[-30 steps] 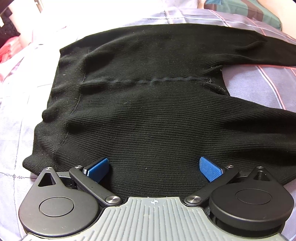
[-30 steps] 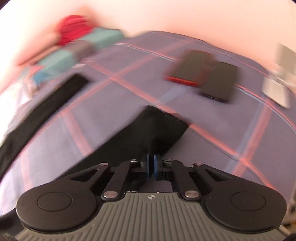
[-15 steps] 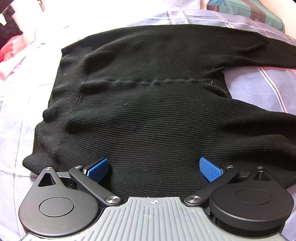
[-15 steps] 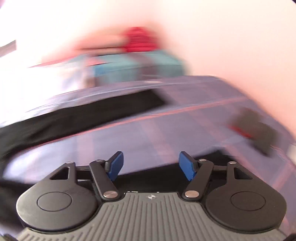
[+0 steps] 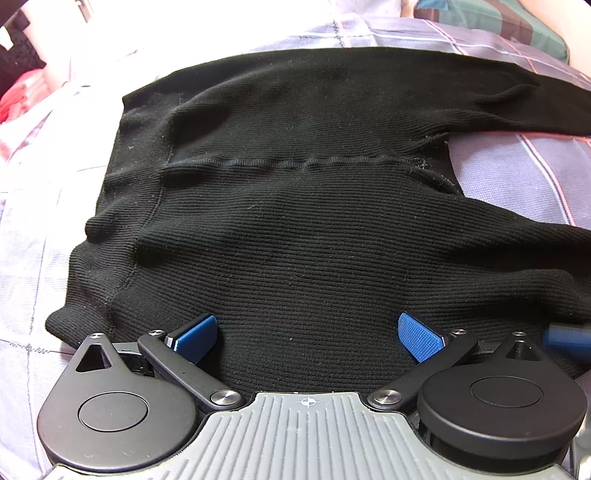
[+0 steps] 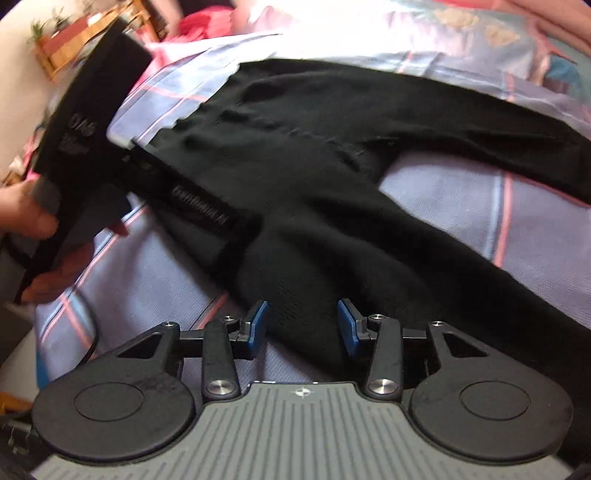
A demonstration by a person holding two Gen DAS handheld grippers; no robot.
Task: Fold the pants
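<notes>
Lying: black ribbed pants spread flat on the bed sheet, waistband toward 9 o'clock in the left wrist view, both legs running off toward 3 o'clock; a centre seam crossing the seat from 9 to 3 o'clock
Bed sheet: pale lilac check with pink and white lines; bare in the wedge between the two legs at 3 o'clock
Left hand-held gripper: spread wide over the near edge of the pants at 6 o'clock; blue pads apart, fabric between them but not pinched; holding nothing
Right hand-held gripper: roughly half apart, having just been closing; poised over the near leg of the pants at 6 o'clock; black cloth lying between the blue pads, pads not pressing on it; view smeared by motion
Blue blur: at 3 o'clock low in the left wrist view, just beside the near leg; too smeared to tell for certain
Hand: at 9 o'clock in the right wrist view, wrapped round a black handle
Pillow: teal and brown check, at 1 o'clock beyond the far leg
</notes>
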